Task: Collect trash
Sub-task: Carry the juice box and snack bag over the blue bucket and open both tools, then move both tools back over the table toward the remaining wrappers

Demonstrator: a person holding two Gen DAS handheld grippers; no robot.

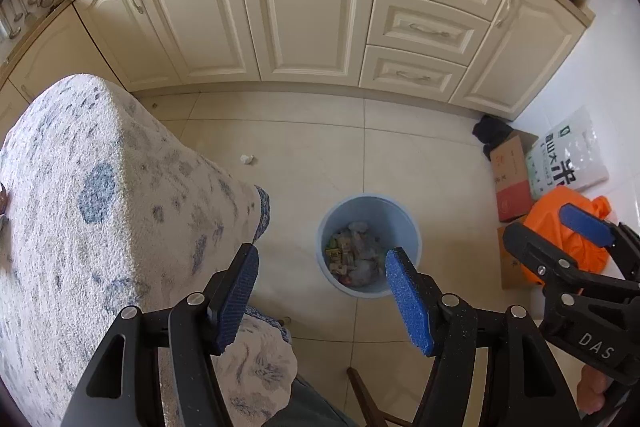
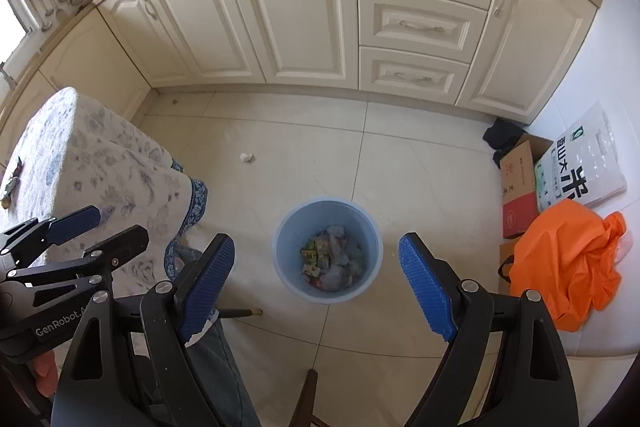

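**A:** Overhead, both tools hang above a kitchen floor, tilted steeply down. Why are they poised there?

**B:** Probably because the blue waste bin [image 2: 327, 251] stands directly beneath. The right tool [image 2: 316, 287] frames it, jaws spread wide with nothing between the blue pads. The left tool [image 1: 322, 301] is also parted and empty, the bin showing in its gap.

**A:** Where is the trash?

**B:** Most lies in the bin already: wrappers and crumpled plastic. One crumpled white paper wad [image 2: 246, 157] remains on the floor tiles [image 2: 420, 179], at about eleven o'clock from the bin, well apart from it, toward the cream cabinets [image 2: 288, 11].

**A:** And at nine o'clock?

**B:** A counter under a blue-flowered cloth [image 1: 100, 187]. An orange bag [image 2: 568, 263] slumps at three o'clock, beside cardboard boxes [image 2: 520, 179].
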